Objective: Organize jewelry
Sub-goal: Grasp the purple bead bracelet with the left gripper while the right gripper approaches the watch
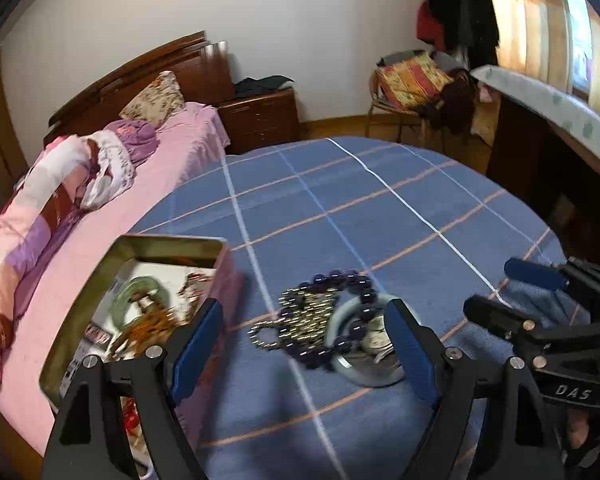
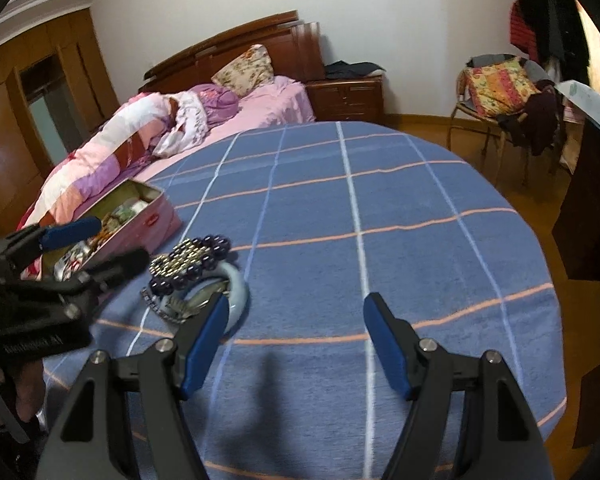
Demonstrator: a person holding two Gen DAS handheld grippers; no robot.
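Both claws, left gripper (image 1: 306, 342) and right gripper (image 2: 296, 342), stood spread, empty; centre-frame pile (image 1: 332, 328) looked tangled, slippery; rigid bangle (image 1: 342, 316) judged safest hold

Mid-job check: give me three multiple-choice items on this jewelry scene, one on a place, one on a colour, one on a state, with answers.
1. Where is the open tin relative to the jewelry pile in the left wrist view?
A. To its left
B. To its right
C. On top of it

2. What colour are the large round beads?
A. Red
B. Dark purple
C. White

3. How do the right gripper's fingers stand?
A. Clamped on the bangle
B. Apart with nothing between them
C. Shut on the tin

Answers: 1 A, the tin sits at the blue cloth's left edge; 2 B, they look deep violet in both views; 3 B, only cloth shows between the fingers.
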